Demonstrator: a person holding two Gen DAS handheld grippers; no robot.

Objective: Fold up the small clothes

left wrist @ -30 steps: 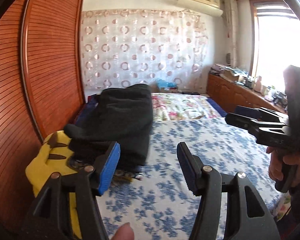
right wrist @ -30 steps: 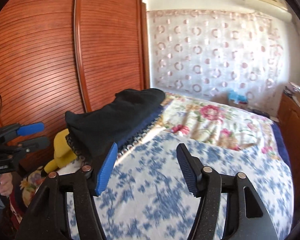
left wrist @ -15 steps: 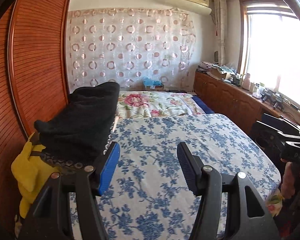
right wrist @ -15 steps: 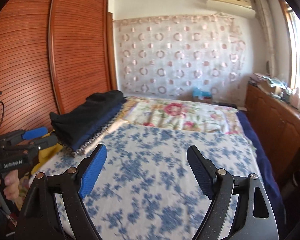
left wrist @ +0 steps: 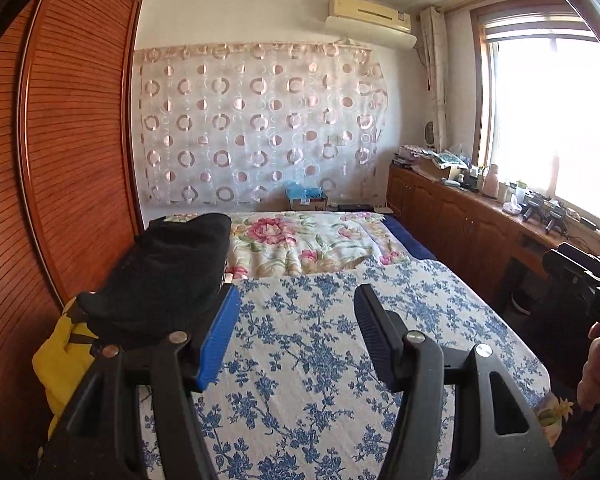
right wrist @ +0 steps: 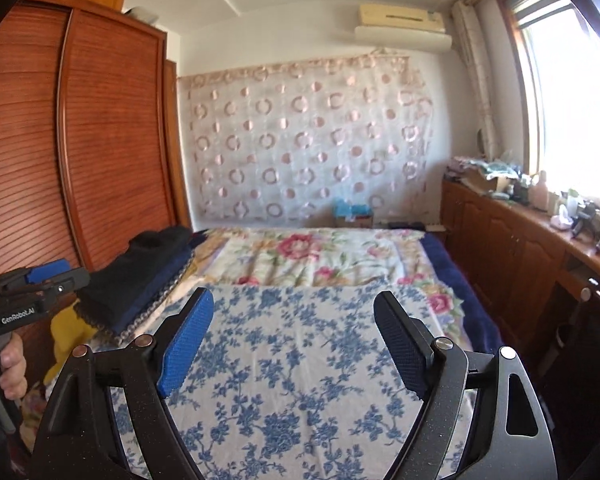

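1. Black folded clothes (left wrist: 168, 276) sit stacked at the bed's (left wrist: 320, 360) left edge, by the wardrobe.
2. My left gripper (left wrist: 294, 334) and right gripper (right wrist: 292, 338) hang open and empty.
3. Nothing unfolded shows; folding looks finished, I judge.

The bedspread (left wrist: 308, 360) is white with blue flowers. Beyond it lies a cream quilt (left wrist: 300, 244) with pink roses. The folded clothes (left wrist: 160, 276) are black over a yellow cushion (left wrist: 56, 364). The curtain (left wrist: 260, 120) bears pink rings. The wardrobe (left wrist: 72, 152) is reddish-brown.
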